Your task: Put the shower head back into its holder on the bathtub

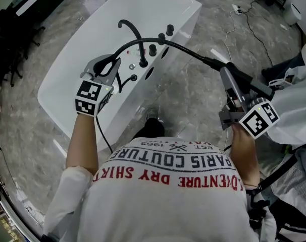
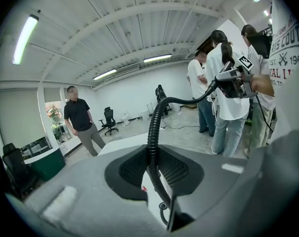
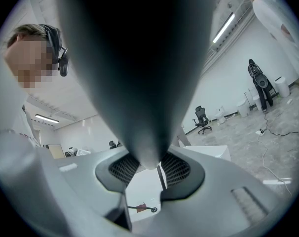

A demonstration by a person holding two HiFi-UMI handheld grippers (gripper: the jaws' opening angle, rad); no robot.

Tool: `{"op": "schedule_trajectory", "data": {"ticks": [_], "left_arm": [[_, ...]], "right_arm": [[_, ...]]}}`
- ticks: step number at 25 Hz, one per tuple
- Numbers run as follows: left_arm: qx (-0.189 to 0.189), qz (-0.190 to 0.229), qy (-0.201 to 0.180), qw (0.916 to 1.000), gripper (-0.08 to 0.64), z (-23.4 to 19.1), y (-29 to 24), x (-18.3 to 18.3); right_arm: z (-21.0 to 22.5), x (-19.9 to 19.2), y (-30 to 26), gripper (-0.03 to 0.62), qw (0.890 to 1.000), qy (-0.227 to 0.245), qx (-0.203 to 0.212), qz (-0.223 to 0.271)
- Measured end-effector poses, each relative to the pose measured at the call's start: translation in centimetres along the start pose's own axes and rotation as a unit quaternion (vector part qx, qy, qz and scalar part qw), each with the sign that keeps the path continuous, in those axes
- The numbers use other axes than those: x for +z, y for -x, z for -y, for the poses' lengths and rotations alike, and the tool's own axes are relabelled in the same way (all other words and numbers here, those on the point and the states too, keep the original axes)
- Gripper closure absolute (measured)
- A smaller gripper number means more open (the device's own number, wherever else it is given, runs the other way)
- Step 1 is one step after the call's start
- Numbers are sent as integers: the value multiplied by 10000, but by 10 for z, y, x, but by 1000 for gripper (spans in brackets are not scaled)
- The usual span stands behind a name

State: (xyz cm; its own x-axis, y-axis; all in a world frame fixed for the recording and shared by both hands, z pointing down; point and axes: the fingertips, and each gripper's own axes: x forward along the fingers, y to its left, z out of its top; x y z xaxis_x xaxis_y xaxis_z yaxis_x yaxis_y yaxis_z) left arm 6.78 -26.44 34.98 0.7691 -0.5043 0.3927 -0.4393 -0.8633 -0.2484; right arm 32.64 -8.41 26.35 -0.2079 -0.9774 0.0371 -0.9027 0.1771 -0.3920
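The white bathtub (image 1: pixel 62 67) lies ahead in the head view, with a black spout (image 1: pixel 130 26) and black knobs (image 1: pixel 152 49) on its near deck. A ribbed black hose (image 1: pixel 143 41) arcs from the deck over to the right. My left gripper (image 1: pixel 106 65) is shut on that hose (image 2: pixel 151 147) above the tub's edge. Out to the right of the tub, my right gripper (image 1: pixel 228 79) is shut on the dark shower head (image 1: pixel 254 87). Its handle (image 3: pixel 139 83) fills the right gripper view between the jaws. Which deck fitting is the holder I cannot tell.
A person in white (image 1: pixel 294 105) stands close on the right. More people (image 2: pixel 223 98) stand behind the right gripper, and a person in a dark shirt (image 2: pixel 80 120) beyond the tub. A cable (image 1: pixel 244 16) crosses the marble floor at the far right. Office chairs (image 2: pixel 109 120) stand farther back.
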Motion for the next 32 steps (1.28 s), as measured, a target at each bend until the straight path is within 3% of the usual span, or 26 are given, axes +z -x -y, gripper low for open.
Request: {"op": "schedule_trajectory", "data": {"ticks": [19, 25, 32], "left_arm": [[39, 462, -174, 9988, 494, -57, -61, 57], [26, 383, -213, 9990, 494, -67, -82, 50], [-17, 120, -26, 9999, 494, -78, -99, 16]], "right_arm": [[20, -7, -37, 456, 9998, -27, -163, -136], [29, -13, -52, 456, 9997, -67, -162, -193], [35, -19, -73, 456, 9993, -99, -159, -316]]}}
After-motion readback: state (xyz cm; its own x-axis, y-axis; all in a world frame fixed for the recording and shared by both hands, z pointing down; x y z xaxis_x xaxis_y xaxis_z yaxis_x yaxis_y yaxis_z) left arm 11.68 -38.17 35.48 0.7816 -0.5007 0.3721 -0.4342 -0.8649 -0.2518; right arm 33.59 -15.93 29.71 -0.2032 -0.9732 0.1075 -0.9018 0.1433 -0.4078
